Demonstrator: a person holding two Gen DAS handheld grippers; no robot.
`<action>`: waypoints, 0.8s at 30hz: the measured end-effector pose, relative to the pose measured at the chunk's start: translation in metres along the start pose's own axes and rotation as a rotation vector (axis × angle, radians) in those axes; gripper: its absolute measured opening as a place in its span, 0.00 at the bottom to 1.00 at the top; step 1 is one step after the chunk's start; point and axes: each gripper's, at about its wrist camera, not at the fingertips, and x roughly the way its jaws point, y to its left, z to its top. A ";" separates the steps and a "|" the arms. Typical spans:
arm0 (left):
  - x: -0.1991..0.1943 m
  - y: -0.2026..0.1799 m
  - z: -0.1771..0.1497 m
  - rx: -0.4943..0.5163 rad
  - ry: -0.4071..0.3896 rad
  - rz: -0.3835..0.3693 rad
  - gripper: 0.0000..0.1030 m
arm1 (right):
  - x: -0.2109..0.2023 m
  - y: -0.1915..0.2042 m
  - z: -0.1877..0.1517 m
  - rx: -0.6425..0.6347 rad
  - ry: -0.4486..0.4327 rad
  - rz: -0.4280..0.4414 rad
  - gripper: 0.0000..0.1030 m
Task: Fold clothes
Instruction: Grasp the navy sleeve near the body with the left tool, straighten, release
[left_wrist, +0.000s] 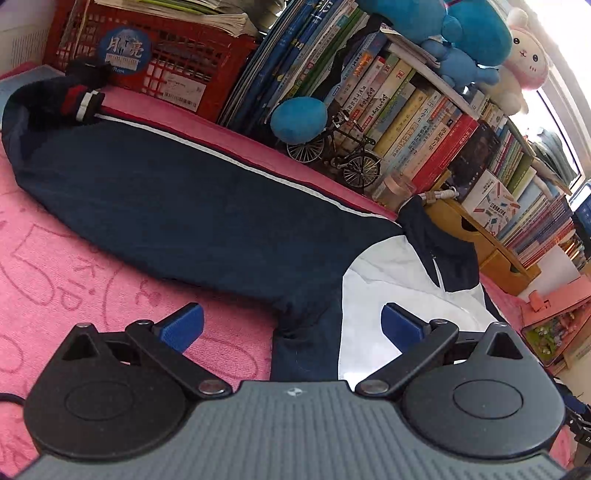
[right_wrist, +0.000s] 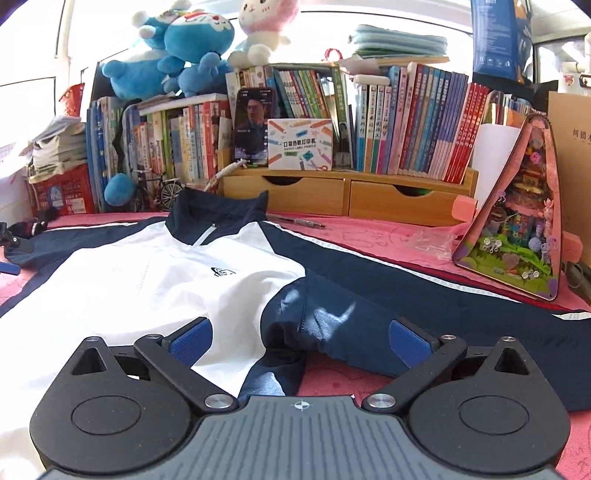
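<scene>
Jacket (right_wrist: 155, 280), navy and white, zip-front with stand collar and small dark chest logo: laid flat, front up, on the pink towel (left_wrist: 55, 280) that covers the counter. In the right wrist view the white chest panel fills 9 to 12 o'clock, the collar sits at 12, and one navy sleeve with white and red piping runs out toward 3 o'clock. In the left wrist view the other sleeve (left_wrist: 166, 192) stretches from centre to 10 o'clock, ending in a red, white and navy striped cuff (left_wrist: 83, 103).

Pink towel, embossed with cartoon outlines: under the whole garment, bare at 7 to 9 o'clock in the left wrist view.

Book row (right_wrist: 406, 122): upright along the back, 12 to 2 o'clock in the right wrist view, above a wooden drawer unit (right_wrist: 351, 195).

Red crate (left_wrist: 177, 66) holding papers: 11 o'clock in the left wrist view, just beyond the cuff.

Blue plush toys (right_wrist: 173, 55) and a pink and white plush rabbit (right_wrist: 266, 26): on top of the books, 11 to 12 o'clock.

Pink triangular diorama case (right_wrist: 513, 225): standing at 3 o'clock, just beyond the right-hand sleeve.

Left hand-held gripper (left_wrist: 291, 326): blue pads spread wide, nothing pinched; armpit seam of the garment lies below the gap.

Right hand-held gripper (right_wrist: 301, 341): pads spread wide, nothing pinched; rumpled armpit fabric lies below the gap.

Model bicycle (left_wrist: 336, 151): against the books, 1 o'clock in the left wrist view.

Pen (right_wrist: 301, 221): on the towel past the collar, 12 o'clock.
</scene>
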 end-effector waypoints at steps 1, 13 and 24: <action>0.006 -0.002 0.001 0.005 -0.012 0.007 1.00 | 0.004 0.002 0.000 0.003 0.005 0.001 1.00; 0.040 0.038 0.042 -0.230 -0.162 0.229 0.05 | 0.036 0.008 0.002 0.054 0.022 -0.016 1.00; -0.022 0.097 0.064 -0.137 -0.291 0.558 0.08 | 0.067 0.006 0.030 0.082 -0.014 0.017 1.00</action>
